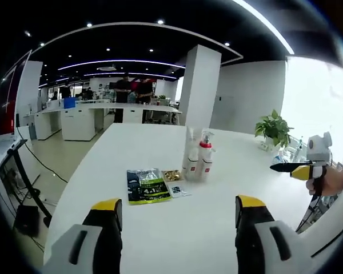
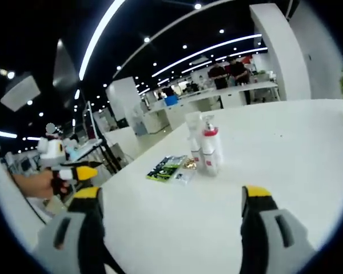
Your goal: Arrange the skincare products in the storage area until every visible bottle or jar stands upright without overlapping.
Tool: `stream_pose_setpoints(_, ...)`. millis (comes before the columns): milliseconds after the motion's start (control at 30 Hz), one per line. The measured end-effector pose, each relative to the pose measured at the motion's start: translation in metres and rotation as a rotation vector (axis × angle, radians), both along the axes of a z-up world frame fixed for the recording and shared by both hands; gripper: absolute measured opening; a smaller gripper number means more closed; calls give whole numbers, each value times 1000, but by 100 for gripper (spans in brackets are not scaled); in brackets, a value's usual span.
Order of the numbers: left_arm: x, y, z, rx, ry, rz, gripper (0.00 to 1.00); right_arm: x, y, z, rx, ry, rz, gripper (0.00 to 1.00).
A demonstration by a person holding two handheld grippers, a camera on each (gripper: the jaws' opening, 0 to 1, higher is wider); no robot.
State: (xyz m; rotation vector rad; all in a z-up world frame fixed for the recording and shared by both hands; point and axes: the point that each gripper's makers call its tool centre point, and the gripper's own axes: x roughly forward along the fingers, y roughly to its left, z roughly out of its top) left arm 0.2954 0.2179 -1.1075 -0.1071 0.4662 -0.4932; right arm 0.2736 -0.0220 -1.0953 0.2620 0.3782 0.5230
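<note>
Left tongs (image 1: 178, 220) and right tongs (image 2: 174, 214) wide open, empty, above tabletop (image 1: 160, 240). Two bottles (image 1: 199, 162) upright, touching, beside flat packets (image 1: 146, 185).

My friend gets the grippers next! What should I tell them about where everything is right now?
Left gripper: open, empty, held above the white table, short of the products.
Right gripper: open, empty, also short of them.
Things: two spray bottles stand upright close together mid-table, one with a red collar and a clear one beside it. Whether they touch cannot be told. A green packet lies flat next to them, with a small gold item and a small white card beside it.
Done: both bottles are upright.
Left: check that the bottles don't overlap, and keep everything in sight.
</note>
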Motion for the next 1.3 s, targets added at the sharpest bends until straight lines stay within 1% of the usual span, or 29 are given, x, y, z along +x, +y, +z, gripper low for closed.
stream_pose_setpoints(167, -3, 1, -3, -1, 8, 6, 83, -2, 0, 0, 1, 1, 5, 99)
stream_pose_setpoints(267, -6, -1, -4, 5, 12, 3, 83, -4, -2, -3, 4, 10, 3, 99)
stream_pose_setpoints(400, -7, -3, -4, 4, 15, 0, 83, -6, -5, -2, 6, 9, -1, 99)
stream_pose_setpoints(733, -2, -7, -1, 5, 14, -24, 83, -7, -9, -1, 16, 7, -25, 99)
stream_pose_setpoints(933, -1, -10, -5, 14, 17, -45, 83, -9, -13, -4, 11, 13, -39, 99)
stream_pose_setpoints(967, -2, -10, -10, 18, 26, -52, 83, -9, -14, -4, 8, 15, -42, 99)
stream_pose_setpoints(1033, -3, -10, -13, 12, 32, -53, 83, -9, -16, -6, 1, 18, -48, 99)
stream_pose_setpoints(1133, -6, -7, -26, 5, 65, -53, 83, -10, -18, -8, -6, 22, -54, 99)
stream_pose_setpoints(1167, -7, -6, -28, 6, 71, -53, 83, -10, -18, -9, -8, 23, -55, 99)
stream_pose_setpoints(1200, -9, -5, -34, 4, 87, -53, 83, -13, -17, -11, -25, 25, -50, 99)
stream_pose_setpoints(1233, -9, -5, -35, 2, 89, -52, 83, -13, -17, -12, -35, 24, -46, 99)
stream_pose_setpoints(1267, -10, -4, -38, -9, 93, -49, 83, -17, -14, -19, -70, 27, -25, 99)
stream_pose_setpoints(1300, -11, -3, -41, -11, 94, -50, 83, -18, -12, -22, -79, 33, -19, 99)
